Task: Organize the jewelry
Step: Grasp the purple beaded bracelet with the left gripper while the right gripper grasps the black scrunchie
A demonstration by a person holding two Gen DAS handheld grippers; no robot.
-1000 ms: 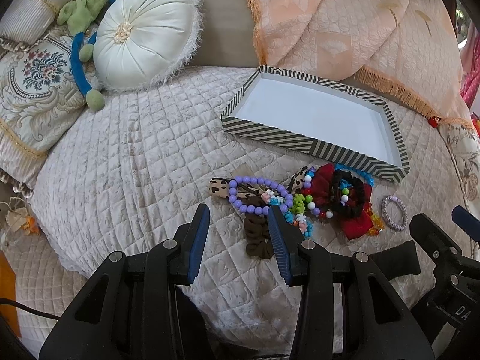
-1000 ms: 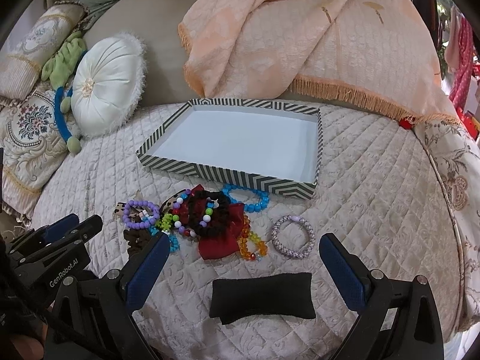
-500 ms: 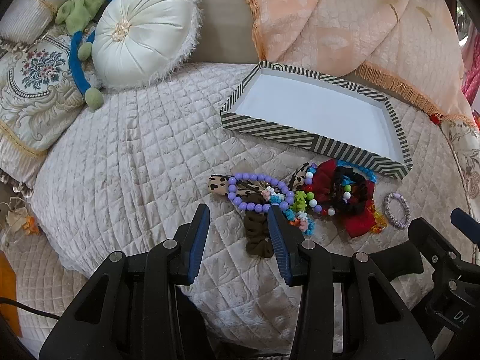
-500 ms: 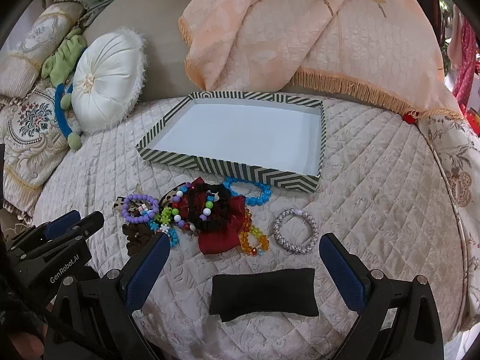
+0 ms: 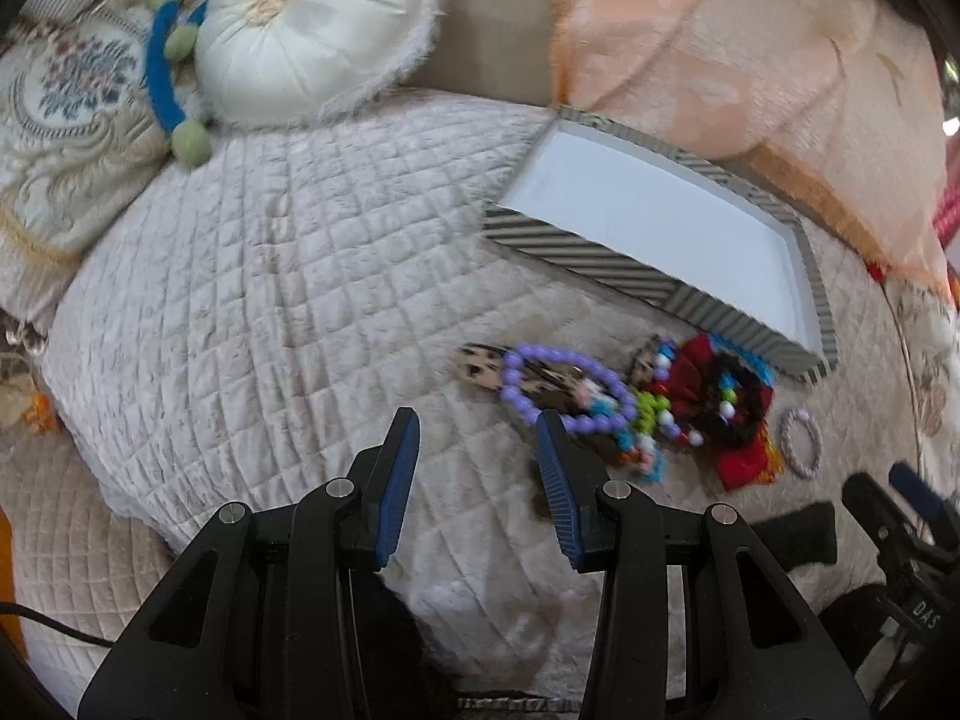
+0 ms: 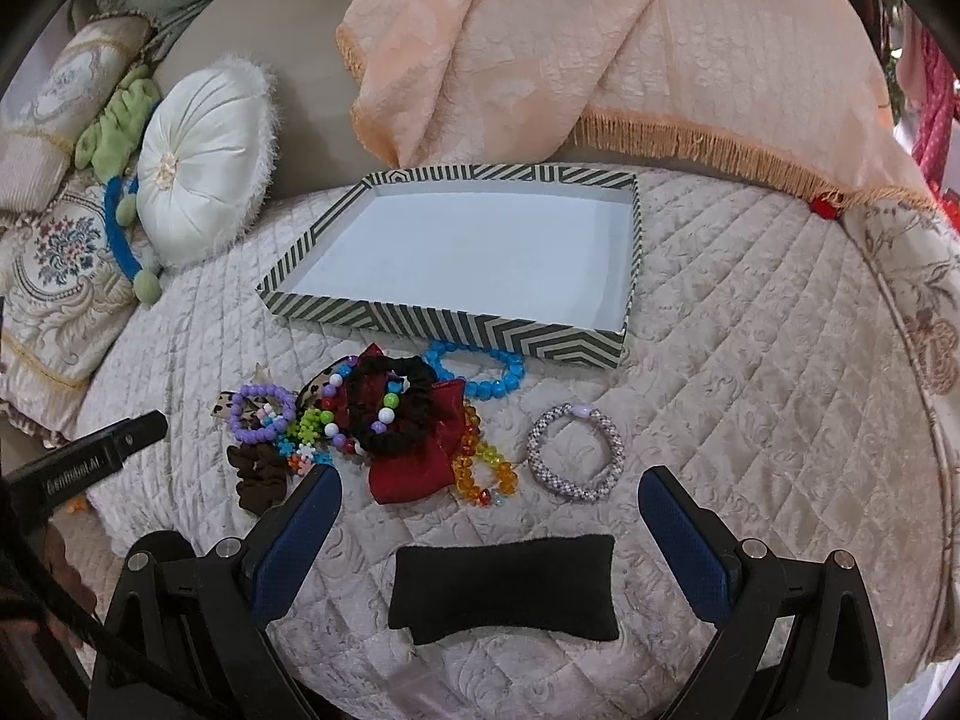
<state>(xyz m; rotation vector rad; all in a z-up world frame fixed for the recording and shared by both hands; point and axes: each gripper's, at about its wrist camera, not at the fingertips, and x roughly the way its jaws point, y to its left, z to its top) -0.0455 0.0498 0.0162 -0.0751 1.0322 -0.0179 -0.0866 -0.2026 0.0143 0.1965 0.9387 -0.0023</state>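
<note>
A striped box lid with a white inside lies on the quilted bed, holding nothing. In front of it sits a heap of jewelry: a purple bead bracelet, a black scrunchie, a red bow, a blue bracelet, amber beads and a grey woven bracelet. A black velvet cushion lies nearest me. My right gripper stands open above the cushion. My left gripper is open, just left of the purple bracelet, nothing between its fingers.
A round white pillow and a green and blue plush toy rest at the back left. A peach fringed blanket is draped behind the box. Embroidered cushions line the left side. The bed edge drops off close in front.
Both grippers have moved in closer over the bed. In the left wrist view the jewelry heap and box have shifted right, and the frame is blurred. Nothing was picked up.
</note>
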